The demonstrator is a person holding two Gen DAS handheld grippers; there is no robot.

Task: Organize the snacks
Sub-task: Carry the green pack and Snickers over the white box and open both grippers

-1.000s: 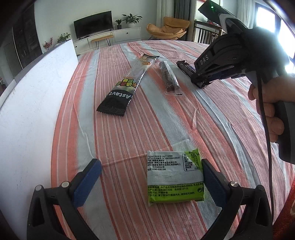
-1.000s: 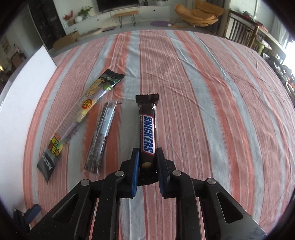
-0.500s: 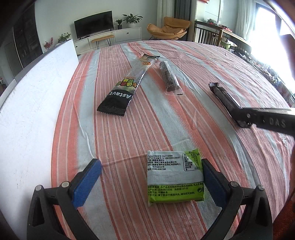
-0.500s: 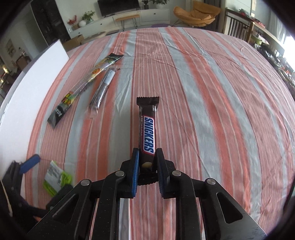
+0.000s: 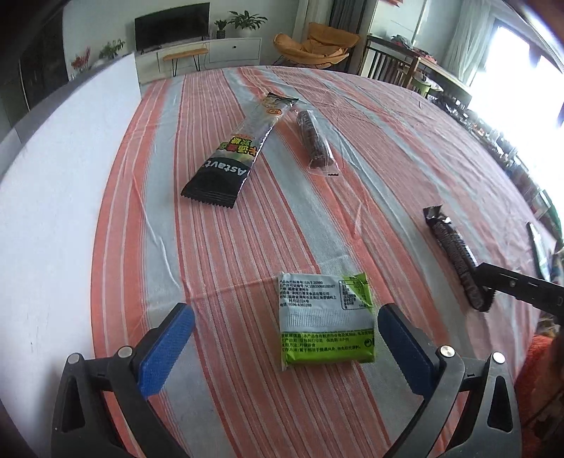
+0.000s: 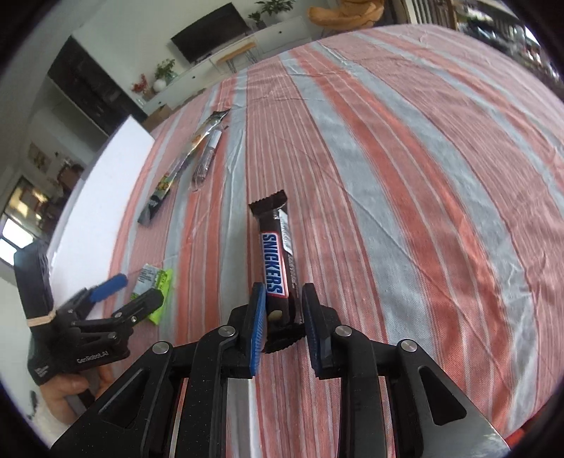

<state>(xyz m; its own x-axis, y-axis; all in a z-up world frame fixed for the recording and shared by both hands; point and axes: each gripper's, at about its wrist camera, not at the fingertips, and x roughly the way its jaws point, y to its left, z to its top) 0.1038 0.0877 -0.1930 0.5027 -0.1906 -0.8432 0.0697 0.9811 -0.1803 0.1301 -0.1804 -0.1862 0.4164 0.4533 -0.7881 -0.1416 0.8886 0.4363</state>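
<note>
Lying between the opening right fingers (image 6: 319, 319), the Snickers bar (image 6: 276, 260).

Striped tablecloth (image 5: 352, 116), white board (image 5: 53, 183), television (image 5: 172, 25), orange chair (image 5: 317, 45)

Glossy wrappers on matt woven cloth.
The Snickers bar (image 6: 278, 260) shines in plastic film; the striped tablecloth (image 6: 405, 183) looks soft, creased; gripper pads (image 5: 165, 348) are ribbed blue rubber.

The right gripper (image 6: 283, 313) tilts downward over the table's right side, its jaws opening. The left gripper (image 5: 282, 338), jaws spread wide, hovers tilted down near the table's front edge.
</note>
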